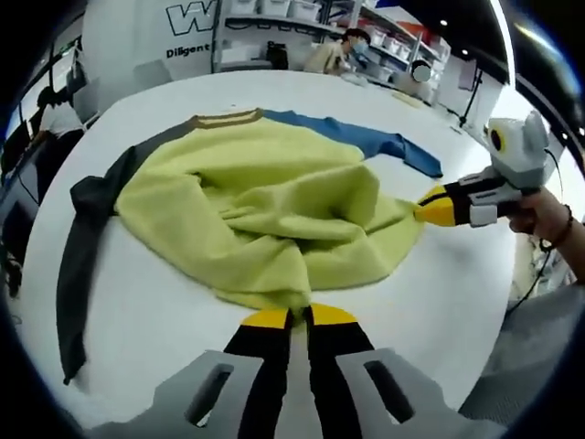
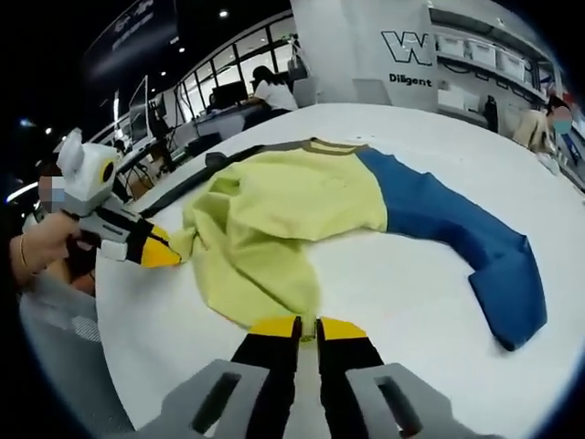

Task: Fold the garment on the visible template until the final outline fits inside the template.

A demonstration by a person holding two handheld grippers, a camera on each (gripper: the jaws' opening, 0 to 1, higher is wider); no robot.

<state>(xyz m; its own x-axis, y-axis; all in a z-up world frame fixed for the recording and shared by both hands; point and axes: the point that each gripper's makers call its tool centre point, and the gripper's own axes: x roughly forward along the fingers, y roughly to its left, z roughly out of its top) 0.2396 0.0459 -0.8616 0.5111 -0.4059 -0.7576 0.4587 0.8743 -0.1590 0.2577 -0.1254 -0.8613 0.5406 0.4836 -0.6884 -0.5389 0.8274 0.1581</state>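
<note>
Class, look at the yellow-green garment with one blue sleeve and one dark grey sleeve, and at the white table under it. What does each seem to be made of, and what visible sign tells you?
Yellow-green garment with blue and dark grey sleeves: seemingly soft knit fabric, matte; it bunches into limp folds. White table: smooth and faintly glossy, possibly laminate; its material can't be settled.

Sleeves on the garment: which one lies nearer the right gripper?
The blue sleeve, curving down the white table toward the right gripper. The dark grey sleeve lies across the yellow body, on the left gripper's side.

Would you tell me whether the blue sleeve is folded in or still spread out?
Spread out: the blue sleeve lies flat on the white table, extending away from the bunched yellow body.
</note>
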